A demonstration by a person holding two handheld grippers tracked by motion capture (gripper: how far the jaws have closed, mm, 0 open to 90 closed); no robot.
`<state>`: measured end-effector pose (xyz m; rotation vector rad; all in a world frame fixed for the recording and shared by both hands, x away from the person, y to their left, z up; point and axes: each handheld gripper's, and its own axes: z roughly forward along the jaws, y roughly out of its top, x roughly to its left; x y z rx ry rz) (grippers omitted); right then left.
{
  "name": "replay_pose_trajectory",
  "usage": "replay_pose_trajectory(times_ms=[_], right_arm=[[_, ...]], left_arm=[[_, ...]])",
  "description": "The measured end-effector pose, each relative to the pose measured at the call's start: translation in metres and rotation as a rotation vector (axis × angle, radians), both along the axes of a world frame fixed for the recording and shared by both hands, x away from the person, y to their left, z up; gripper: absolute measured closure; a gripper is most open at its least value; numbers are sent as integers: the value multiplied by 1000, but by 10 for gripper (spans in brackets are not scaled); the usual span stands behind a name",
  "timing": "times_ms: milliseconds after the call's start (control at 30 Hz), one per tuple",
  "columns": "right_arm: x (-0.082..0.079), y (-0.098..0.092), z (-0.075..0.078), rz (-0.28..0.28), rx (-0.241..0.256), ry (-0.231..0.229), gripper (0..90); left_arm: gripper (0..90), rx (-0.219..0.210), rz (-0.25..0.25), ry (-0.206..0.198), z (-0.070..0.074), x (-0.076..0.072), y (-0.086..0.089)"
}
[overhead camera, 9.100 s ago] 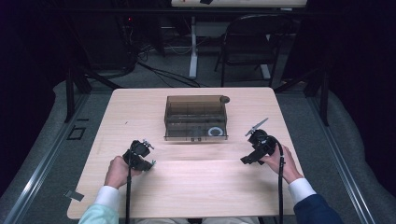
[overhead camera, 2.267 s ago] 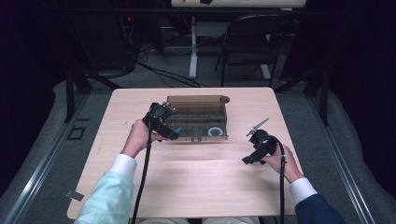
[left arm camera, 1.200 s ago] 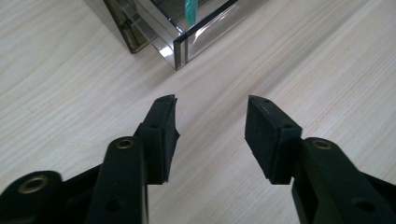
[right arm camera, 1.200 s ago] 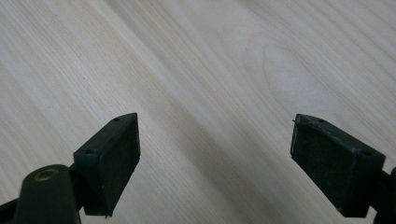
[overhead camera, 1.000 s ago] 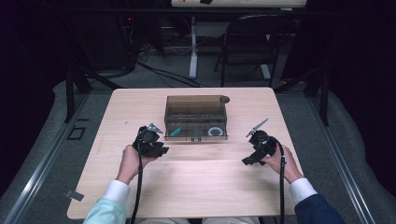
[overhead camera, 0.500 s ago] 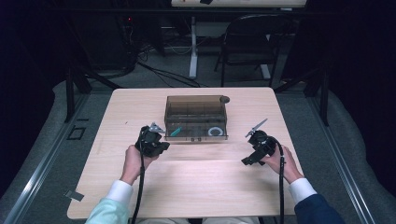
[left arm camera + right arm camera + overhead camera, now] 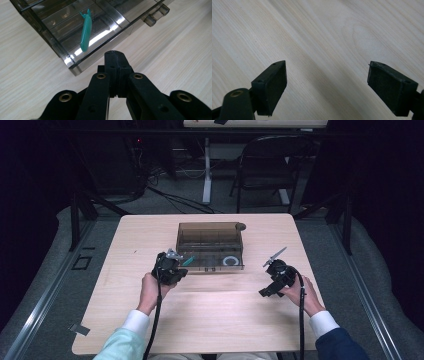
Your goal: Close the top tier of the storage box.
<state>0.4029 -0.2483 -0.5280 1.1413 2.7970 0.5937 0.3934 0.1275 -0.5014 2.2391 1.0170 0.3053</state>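
A smoky clear plastic organizer box (image 7: 210,245) sits at the table's middle back, divided into compartments. A green clip-like piece (image 7: 85,33) lies in its front left compartment (image 7: 189,261), and a white ring (image 7: 230,261) lies at the front right. My left gripper (image 7: 170,267) is shut with nothing between its jaws, just short of the box's front left corner (image 7: 72,71); its fingertips (image 7: 116,60) press together. My right gripper (image 7: 272,282) rests open over bare wood at the right, its pads (image 7: 273,82) wide apart.
The light wooden table (image 7: 210,320) has free room in front of the box and at both sides. Two latches (image 7: 155,16) stick out from the box's front edge. A dark chair (image 7: 270,165) and cables stand beyond the far edge.
My left gripper went to the box's left side, then drew back toward the person. It now sits shut near the front left corner. The right gripper has stayed put.
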Motion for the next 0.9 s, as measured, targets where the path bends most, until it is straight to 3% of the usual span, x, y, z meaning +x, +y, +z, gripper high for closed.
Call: replay_pose_trajectory(times_ms=[167, 267, 900], right_arm=[[0, 0, 1, -2, -1, 1, 157], [0, -1, 2, 7, -17, -4, 158], [1, -1, 2, 7, -21, -4, 157]], left_arm=[[900, -3, -1, -3, -1, 3, -7], [900, -26, 10, -15, -3, 4, -9], [900, -56, 18, -1, -6, 15, -24]])
